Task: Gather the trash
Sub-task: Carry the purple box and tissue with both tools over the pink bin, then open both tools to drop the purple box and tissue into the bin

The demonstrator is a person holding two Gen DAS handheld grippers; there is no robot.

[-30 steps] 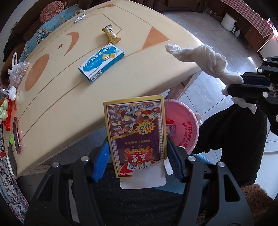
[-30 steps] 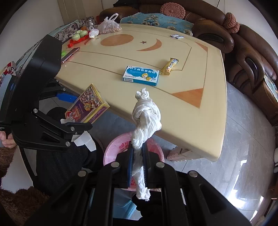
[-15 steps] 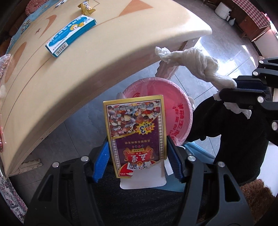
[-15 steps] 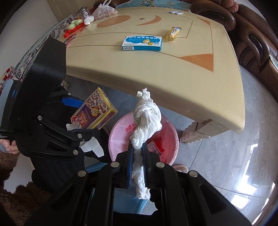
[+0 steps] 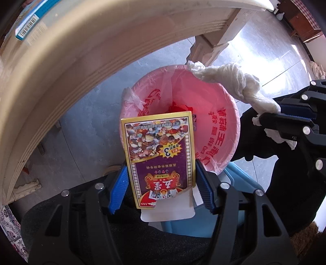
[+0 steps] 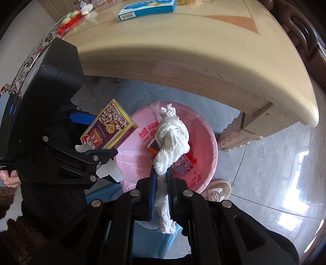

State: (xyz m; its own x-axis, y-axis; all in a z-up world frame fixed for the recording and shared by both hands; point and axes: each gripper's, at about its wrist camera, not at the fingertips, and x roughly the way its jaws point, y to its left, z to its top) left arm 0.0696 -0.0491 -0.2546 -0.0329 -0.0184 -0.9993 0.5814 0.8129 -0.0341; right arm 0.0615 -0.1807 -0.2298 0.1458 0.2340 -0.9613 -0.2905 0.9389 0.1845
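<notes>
Left tongs (image 5: 161, 181) clench a playing-card box (image 5: 160, 155) and right tongs (image 6: 162, 183) grip a twisted tissue wad (image 6: 172, 138) above the pink-lined trash bin (image 6: 205, 130), beside the overhanging surface (image 6: 203, 51) carrying a blue medicine box (image 6: 146, 9).

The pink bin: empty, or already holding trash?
Already holding trash: inside the pink bin, small printed packets lie at the bottom, below the held tissue wad.

**Bright daylight, strong glare, heavy fisheye bending**

Both views are lit by daylight. Glare is thrown off the glossy floor tiles (image 6: 285, 183) at the right of the right wrist view and at the upper right of the left wrist view. The underside of the table (image 5: 61, 71) is left in shadow. Straight edges are curved strongly toward black corners. Focus is held sharp centrally.
</notes>
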